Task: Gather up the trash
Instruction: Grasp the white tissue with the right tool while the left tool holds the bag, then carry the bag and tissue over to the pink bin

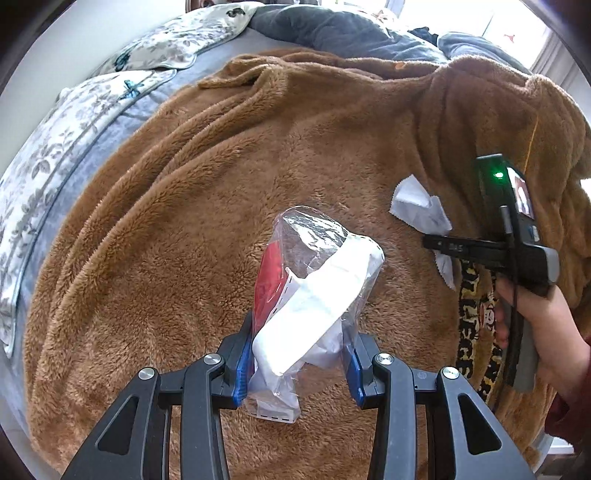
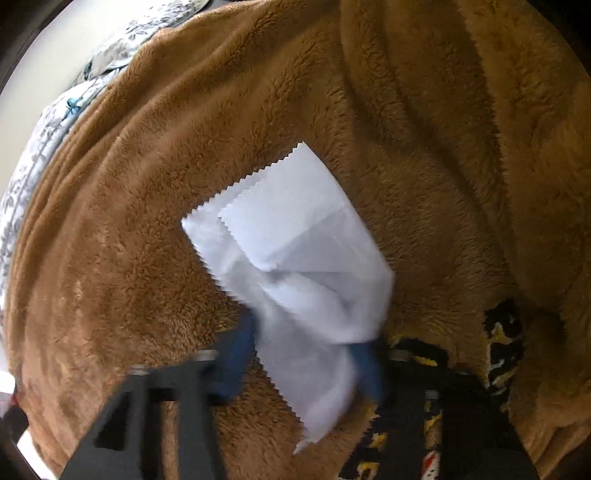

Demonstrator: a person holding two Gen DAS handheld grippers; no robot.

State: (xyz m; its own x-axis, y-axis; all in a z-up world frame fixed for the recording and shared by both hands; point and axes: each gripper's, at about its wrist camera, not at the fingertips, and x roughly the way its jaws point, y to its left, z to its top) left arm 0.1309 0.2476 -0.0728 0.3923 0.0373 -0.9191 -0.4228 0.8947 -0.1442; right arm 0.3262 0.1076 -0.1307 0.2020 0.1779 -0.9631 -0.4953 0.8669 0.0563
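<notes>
From the left wrist camera, the left claw (image 1: 297, 363) is clamped on a clear plastic bag (image 1: 314, 280) between its blue fingers (image 1: 242, 365). The bag stands up out of the grip above a brown fleece blanket (image 1: 192, 221) and holds crumpled white paper and something red along its left side; its lower end hangs below the fingers, with a row of small dark perforations on a white strip. No print on the bag can be read.

To the right in the same view, the right claw (image 1: 439, 245) is seen from the side, held in the person's right hand (image 1: 535, 321). A green light glows on its black camera housing, beside a small lit screen. A white paper sheet (image 1: 421, 208) with zigzag-cut edges sticks out on both sides of the black finger, just above the blanket.

A black and yellow patterned strap (image 1: 471, 332) runs down the blanket by the hand; it bears yellow lettering and a cartoon face, but the letters are too distorted to make out. A floral grey and white pillow (image 1: 66, 147) lies at the left edge of the bed, and a dark grey duvet (image 1: 332, 29) is bunched at the far end.

From the right wrist camera, which is blurred, the right claw (image 2: 306, 363) is shut on the white paper sheet (image 2: 295, 240). The sheet fans out ahead of the blue fingers (image 2: 240, 358), folded and creased, with a pointed corner hanging below them. It carries no writing. The brown fleece blanket (image 2: 147, 221) fills the background, and the patterned strap (image 2: 504, 343) shows at lower right.
</notes>
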